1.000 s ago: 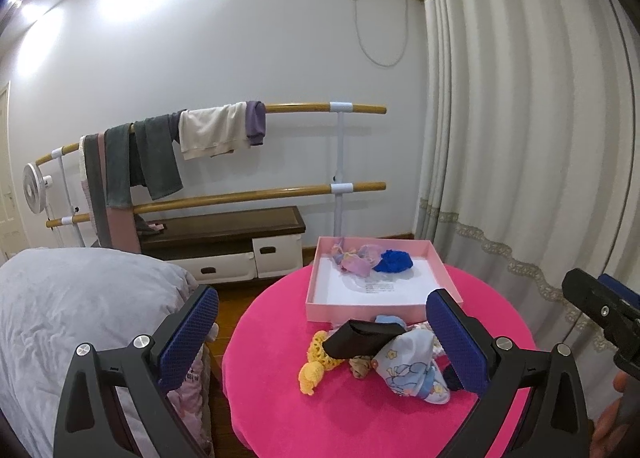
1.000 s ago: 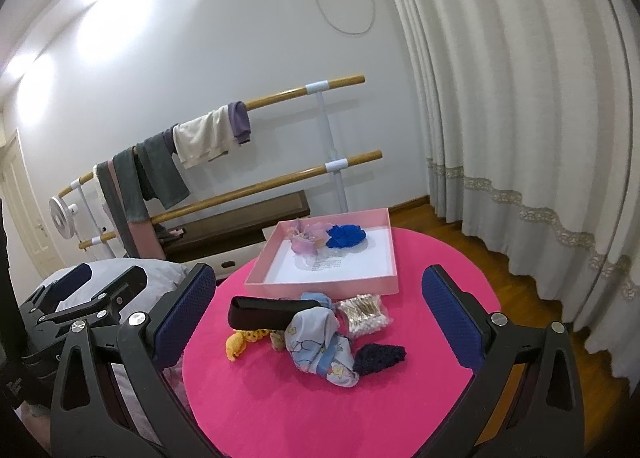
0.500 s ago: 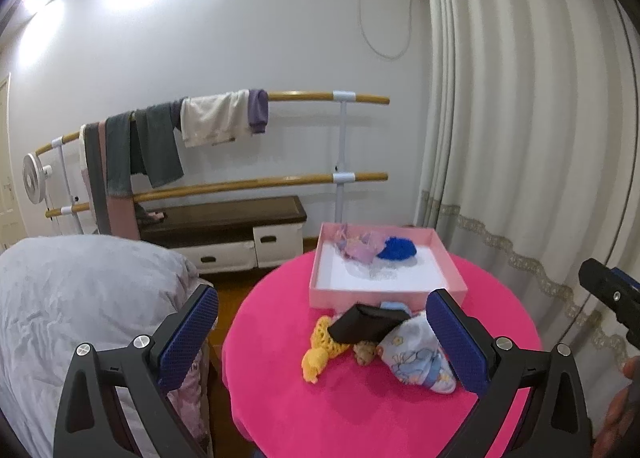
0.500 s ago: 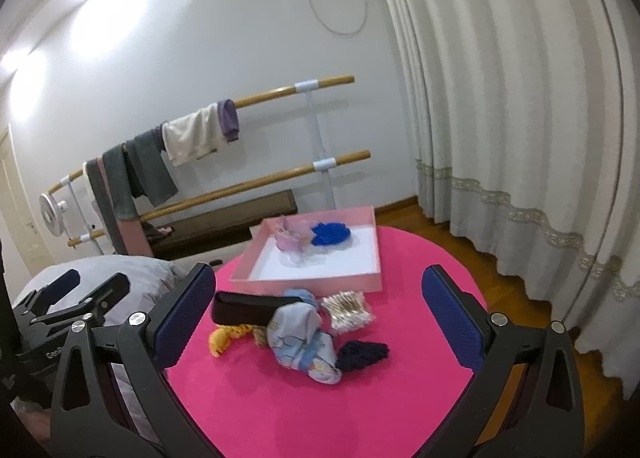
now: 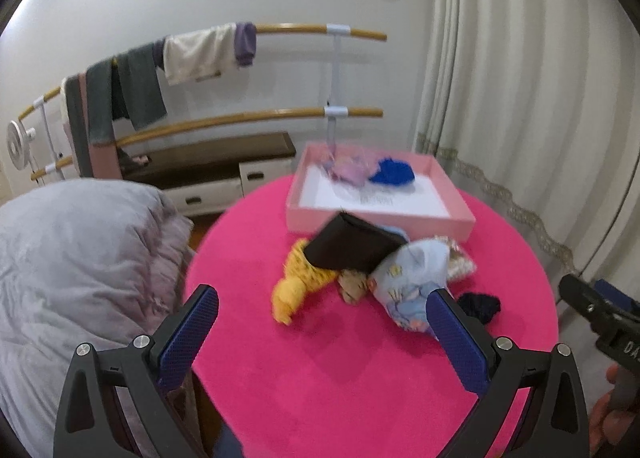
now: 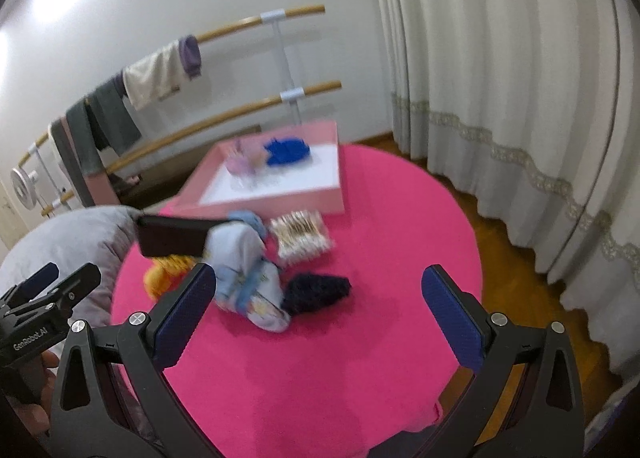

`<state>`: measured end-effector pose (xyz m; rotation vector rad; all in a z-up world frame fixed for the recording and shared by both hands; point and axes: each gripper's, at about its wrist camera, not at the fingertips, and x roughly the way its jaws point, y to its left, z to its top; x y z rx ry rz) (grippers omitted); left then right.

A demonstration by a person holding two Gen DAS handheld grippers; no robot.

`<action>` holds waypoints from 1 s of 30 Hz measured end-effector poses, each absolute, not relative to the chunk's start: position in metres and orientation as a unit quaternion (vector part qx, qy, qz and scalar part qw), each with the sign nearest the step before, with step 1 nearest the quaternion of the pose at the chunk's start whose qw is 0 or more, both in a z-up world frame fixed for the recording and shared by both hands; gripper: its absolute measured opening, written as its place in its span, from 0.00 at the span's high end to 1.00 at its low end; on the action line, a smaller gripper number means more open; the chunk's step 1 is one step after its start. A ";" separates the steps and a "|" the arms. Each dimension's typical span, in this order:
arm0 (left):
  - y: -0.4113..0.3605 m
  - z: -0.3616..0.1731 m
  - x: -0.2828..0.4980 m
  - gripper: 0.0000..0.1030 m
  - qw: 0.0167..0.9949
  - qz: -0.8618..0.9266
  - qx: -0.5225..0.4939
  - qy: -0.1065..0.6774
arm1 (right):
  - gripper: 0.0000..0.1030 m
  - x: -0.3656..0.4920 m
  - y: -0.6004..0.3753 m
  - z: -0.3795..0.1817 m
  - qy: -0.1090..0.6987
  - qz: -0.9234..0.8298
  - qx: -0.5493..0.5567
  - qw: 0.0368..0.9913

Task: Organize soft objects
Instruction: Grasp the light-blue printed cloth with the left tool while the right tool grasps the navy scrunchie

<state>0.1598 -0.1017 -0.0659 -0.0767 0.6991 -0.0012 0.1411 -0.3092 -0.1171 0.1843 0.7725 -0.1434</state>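
A heap of soft things lies mid-table on the round pink table [image 5: 320, 378]: a black pouch [image 5: 352, 248] on top, a yellow knit piece [image 5: 298, 282], a light blue printed cloth [image 5: 412, 278] and a dark navy scrunchie [image 6: 318, 290]. Behind the heap stands a shallow pink box [image 5: 380, 220] holding a blue scrunchie [image 5: 392, 172] and a lilac one [image 5: 352, 170]. My left gripper [image 5: 324, 332] hangs open above the table's near side, short of the heap. My right gripper [image 6: 320, 318] is open too, just in front of the navy scrunchie, holding nothing.
A beige crinkled packet [image 6: 300, 236] lies between heap and box. A grey duvet [image 5: 72, 258] bulges at the table's left. Wooden rails [image 5: 248, 118] with hung clothes and a low cabinet [image 5: 212, 170] line the back wall. Curtains [image 6: 520, 78] hang at right.
Both grippers have tipped downward and moved closer to the table, so the heap and box now sit larger and lower in view. Nothing on the table has shifted.
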 end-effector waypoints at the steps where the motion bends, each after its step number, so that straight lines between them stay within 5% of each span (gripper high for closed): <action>1: -0.105 -0.071 0.165 0.00 0.936 -0.002 -0.039 0.350 | 0.00 0.143 -0.311 -0.123 0.382 -0.070 0.090 0.917; 16: -0.150 -0.141 0.255 0.00 0.908 0.001 -0.051 0.416 | 0.09 0.193 -0.334 -0.211 0.462 -0.028 0.102 0.880; 22: -0.159 -0.159 0.279 0.00 0.903 0.009 -0.048 0.427 | 0.29 0.209 -0.324 -0.237 0.475 0.004 0.076 0.877; 24: -0.162 -0.164 0.285 0.00 0.901 0.010 -0.048 0.431 | 0.55 0.210 -0.321 -0.237 0.472 0.006 0.057 0.880; 27: -0.166 -0.169 0.291 0.00 0.899 0.006 -0.047 0.435 | 0.79 0.209 -0.328 -0.236 0.469 0.014 0.067 0.880; 30: -0.173 -0.175 0.301 0.00 0.897 0.001 -0.047 0.439 | 0.82 0.204 -0.337 -0.232 0.464 0.001 0.072 0.883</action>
